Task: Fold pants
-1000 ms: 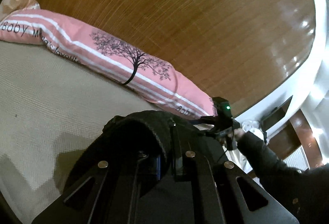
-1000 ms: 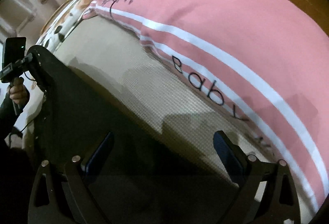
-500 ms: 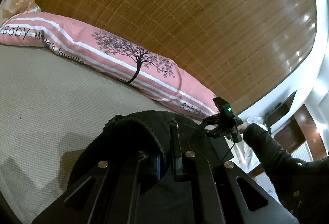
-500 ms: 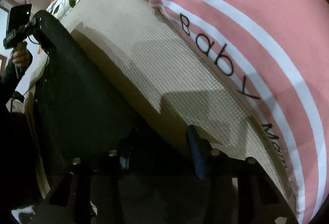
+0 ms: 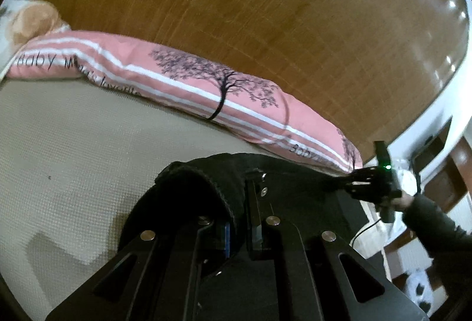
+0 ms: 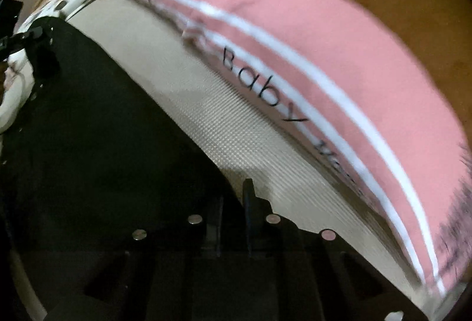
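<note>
The black pants (image 5: 289,188) are held stretched between both grippers above the beige bed (image 5: 73,150). My left gripper (image 5: 236,203) is shut on one end of the pants, the fabric bunched over its fingers. My right gripper (image 6: 233,203) is shut on the other end of the pants (image 6: 103,144). In the left wrist view the right gripper (image 5: 371,185) shows at the far right, gripping the cloth. In the right wrist view the left gripper (image 6: 26,38) shows at the far left edge of the cloth.
A long pink striped pillow (image 5: 206,94) with a tree print lies along the wooden headboard (image 5: 265,11); it also fills the right wrist view (image 6: 324,55). A floral pillow (image 5: 26,20) sits at the far left. Furniture stands beyond the bed's right edge (image 5: 436,150).
My right gripper went from open to shut on the pants edge. Both grippers have shifted, and the pants are pulled taut between them.
</note>
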